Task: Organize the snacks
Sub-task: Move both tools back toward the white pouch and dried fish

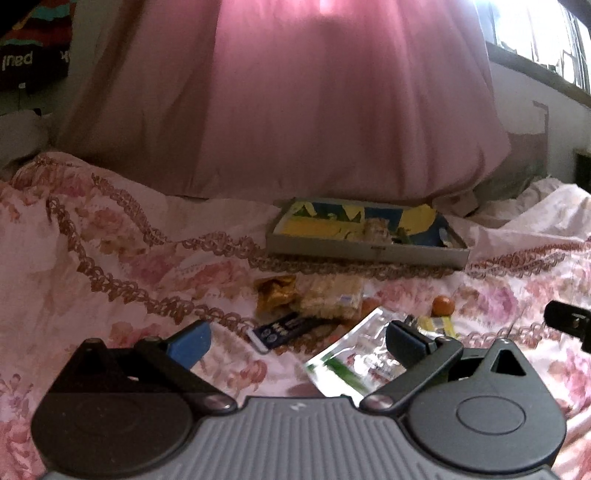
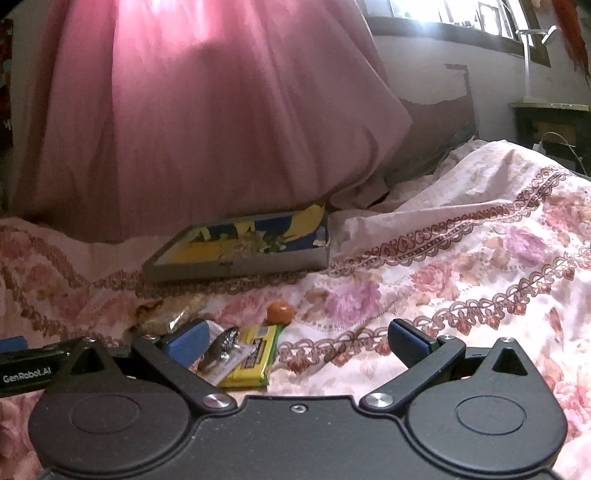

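Foil pouch (image 1: 354, 354) on bed: light, crinkly, likely slippery | grip its edge | left claw (image 1: 299, 343) spread, empty | right claw (image 2: 299, 341) spread, empty

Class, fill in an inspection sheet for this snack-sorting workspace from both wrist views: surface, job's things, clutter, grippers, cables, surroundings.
Surface: rumpled floral bedspread.
Job's things: shallow box at the back; loose snacks in front: small orange, yellow-green packet, clear cracker pack, dark blue bar, silver pouch.
Clutter: nothing seen.
Grippers: left gripper open; right gripper open; both empty.
Cables: nothing seen.
Surroundings: pink curtain, window.
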Motion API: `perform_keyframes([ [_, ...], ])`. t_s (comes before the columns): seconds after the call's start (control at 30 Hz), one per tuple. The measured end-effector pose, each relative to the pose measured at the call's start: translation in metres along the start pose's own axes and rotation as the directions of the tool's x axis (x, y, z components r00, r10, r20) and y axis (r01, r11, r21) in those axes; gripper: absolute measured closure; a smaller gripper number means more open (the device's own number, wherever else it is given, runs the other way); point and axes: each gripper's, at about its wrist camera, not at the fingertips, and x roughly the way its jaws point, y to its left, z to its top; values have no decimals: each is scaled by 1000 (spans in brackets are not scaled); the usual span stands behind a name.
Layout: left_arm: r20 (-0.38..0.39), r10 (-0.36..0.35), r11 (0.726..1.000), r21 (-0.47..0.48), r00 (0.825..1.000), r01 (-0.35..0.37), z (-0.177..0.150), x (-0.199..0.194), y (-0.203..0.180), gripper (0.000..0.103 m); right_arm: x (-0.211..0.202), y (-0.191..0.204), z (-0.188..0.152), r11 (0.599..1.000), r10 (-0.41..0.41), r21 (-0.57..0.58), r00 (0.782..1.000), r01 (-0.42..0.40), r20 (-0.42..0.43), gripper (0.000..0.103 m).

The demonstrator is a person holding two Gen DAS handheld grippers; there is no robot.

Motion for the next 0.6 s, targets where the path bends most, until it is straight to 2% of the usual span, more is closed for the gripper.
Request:
perform_keyframes([
  [0.17,-13,0,999,45,1000,1,-9,5,2,0,12,2,-4,999,-37,-11,997,36,-75,1],
  [0.33,-25,-37,992,119,999,40,-19,12,1,0,30,1,-7,998,-57,-3,984,58,-168,1],
  [0.43,-49,-79,982,165,996,87,-25,18,-1,0,39,3,-8,998,-57,-10,975,56,-213,1],
  [0.53,-103,-107,972,198,989,126,-31,28,-3,0,50,5,-9,999,-35,-22,960,30,-278,1],
  [0.6,-127,-124,964,221,984,150,-33,34,-3,0,60,6,-9,1000,-1,-19,941,-6,-338,1],
])
